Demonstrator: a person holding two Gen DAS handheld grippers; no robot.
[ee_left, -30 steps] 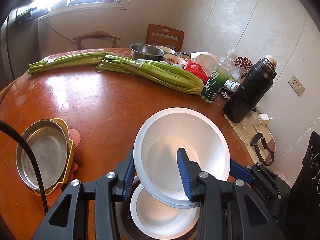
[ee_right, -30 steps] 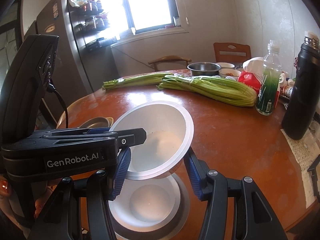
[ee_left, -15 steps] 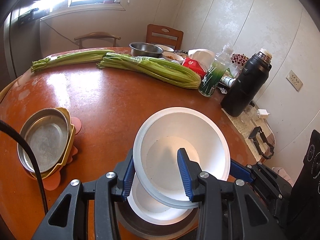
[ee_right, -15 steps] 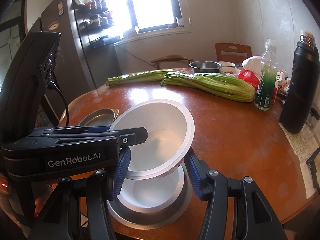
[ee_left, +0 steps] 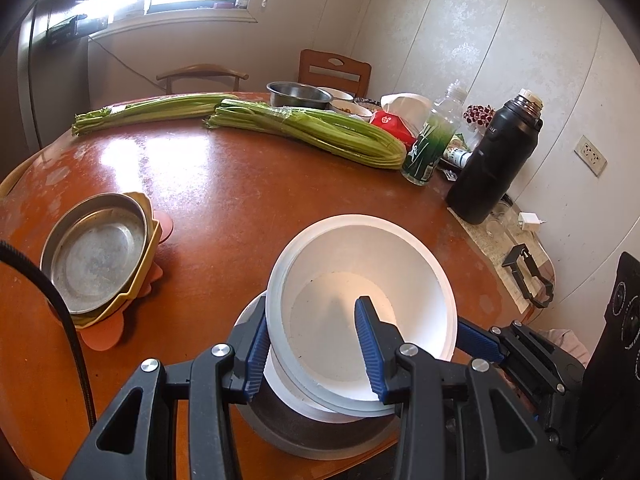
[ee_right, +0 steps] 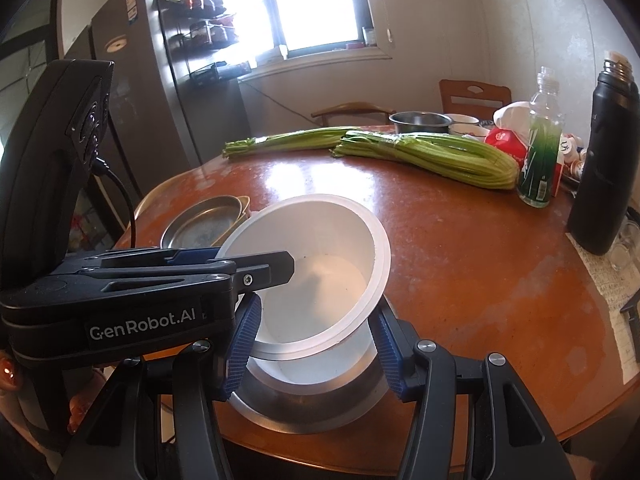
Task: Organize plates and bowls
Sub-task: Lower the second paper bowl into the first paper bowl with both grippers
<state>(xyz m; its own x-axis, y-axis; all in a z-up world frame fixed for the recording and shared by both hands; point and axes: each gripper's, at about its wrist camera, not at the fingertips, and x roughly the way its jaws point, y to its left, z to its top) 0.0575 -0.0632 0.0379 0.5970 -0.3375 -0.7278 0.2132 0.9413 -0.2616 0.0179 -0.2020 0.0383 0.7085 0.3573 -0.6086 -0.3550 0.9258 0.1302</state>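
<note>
Bright window [ee_right: 316, 0] lights pale walls [ee_left: 500, 40], 2 wooden chairs [ee_left: 335, 70], fridge [ee_right: 132, 92].

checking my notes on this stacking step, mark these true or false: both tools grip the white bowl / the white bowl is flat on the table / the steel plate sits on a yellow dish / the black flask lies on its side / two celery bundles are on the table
1. Both tools grip the white bowl: true. The left tool pinches its rim; the right tool clamps its sides.
2. The bowl is flat on the table: false. It is held tilted above another white bowl in a steel bowl.
3. The steel plate sits on a yellow dish: true.
4. The black flask lies on its side: false, it stands upright.
5. Two celery bundles are on the table: true.
</note>
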